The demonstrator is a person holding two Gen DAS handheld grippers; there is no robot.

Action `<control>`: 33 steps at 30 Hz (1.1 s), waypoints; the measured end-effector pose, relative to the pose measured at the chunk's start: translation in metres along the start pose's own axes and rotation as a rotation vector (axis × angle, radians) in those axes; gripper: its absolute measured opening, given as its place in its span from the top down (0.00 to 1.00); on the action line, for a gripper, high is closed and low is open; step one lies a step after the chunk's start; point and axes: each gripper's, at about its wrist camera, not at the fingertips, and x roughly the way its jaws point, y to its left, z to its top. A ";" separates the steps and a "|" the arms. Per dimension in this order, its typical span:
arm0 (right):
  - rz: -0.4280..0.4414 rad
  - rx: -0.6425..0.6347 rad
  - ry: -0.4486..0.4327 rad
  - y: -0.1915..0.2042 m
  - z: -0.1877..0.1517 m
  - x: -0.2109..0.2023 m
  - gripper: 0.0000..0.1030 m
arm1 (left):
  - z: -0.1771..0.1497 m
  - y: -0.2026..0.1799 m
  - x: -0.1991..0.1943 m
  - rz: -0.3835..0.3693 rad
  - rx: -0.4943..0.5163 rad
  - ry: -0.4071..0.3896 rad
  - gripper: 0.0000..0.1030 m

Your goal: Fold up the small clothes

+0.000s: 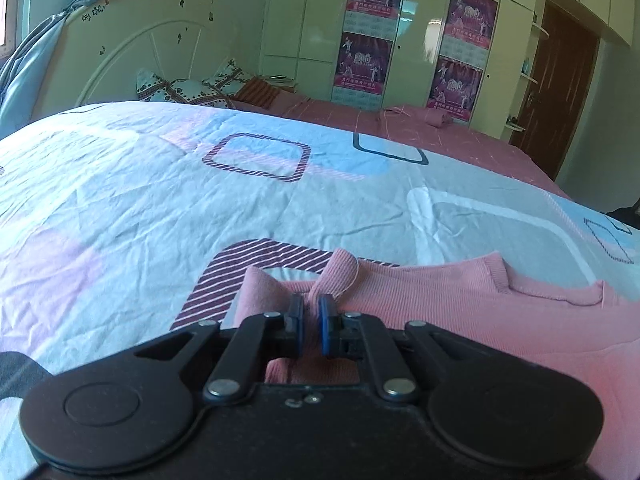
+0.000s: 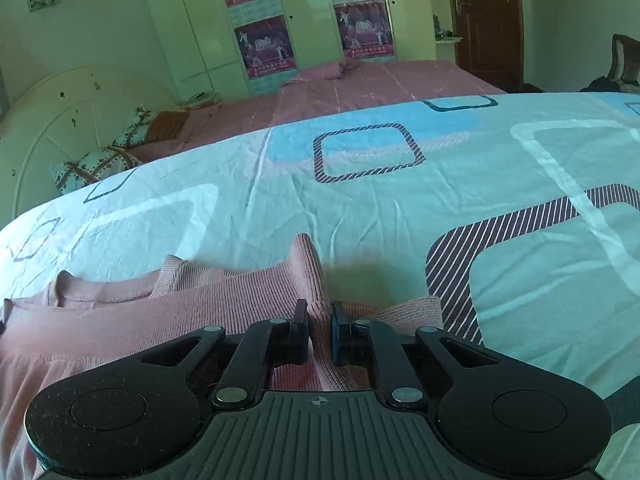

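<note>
Pink ribbed knit, a small sweater [image 1: 460, 300], lies flat on the patterned quilt [image 1: 160, 184] in the lower part of both wrist views, neckline toward the far side. Each claw has pinched up a ridge of it: the left gripper [image 1: 311, 314] is pressed together on a raised fold at the lower centre of its frame, with a sleeve end bunched just left of its pads, and the right gripper [image 2: 320, 320] is likewise clamped on a peak of cloth [image 2: 310, 264] at the lower centre of its own frame. Judging from this, the step in hand is the two-point grasp at the shoulders or sleeve roots that starts a fold. The next move likely calls for lifting both pinches together, keeping the cloth taut between them, and carrying that edge over the body of the garment without dragging the quilt beneath. Little stands in the way; the quilt ahead is bare, if wrinkled. A pink sheet [image 2: 380, 80], pillows [image 1: 188, 88] by the white headboard [image 1: 132, 40], and a wardrobe with posters [image 2: 264, 44] sit well apart in the upper frame.
</note>
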 end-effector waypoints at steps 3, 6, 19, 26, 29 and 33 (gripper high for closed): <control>0.013 0.014 0.011 -0.006 0.001 -0.007 0.88 | -0.001 0.001 -0.004 0.000 0.007 0.004 0.93; 0.002 -0.015 0.022 -0.004 -0.004 -0.016 0.84 | -0.005 0.002 -0.004 0.007 0.026 0.002 0.92; 0.088 0.048 0.089 -0.016 -0.068 -0.092 0.73 | -0.024 0.015 -0.065 -0.042 0.015 0.046 0.43; 0.109 0.093 0.117 -0.021 -0.090 -0.122 0.73 | -0.061 0.031 -0.103 -0.053 0.015 0.120 0.48; 0.102 0.074 0.132 -0.019 -0.098 -0.130 0.73 | -0.069 0.035 -0.107 -0.070 0.003 0.127 0.57; 0.132 0.115 0.169 -0.019 -0.105 -0.136 0.97 | -0.072 0.038 -0.112 -0.089 -0.015 0.113 0.86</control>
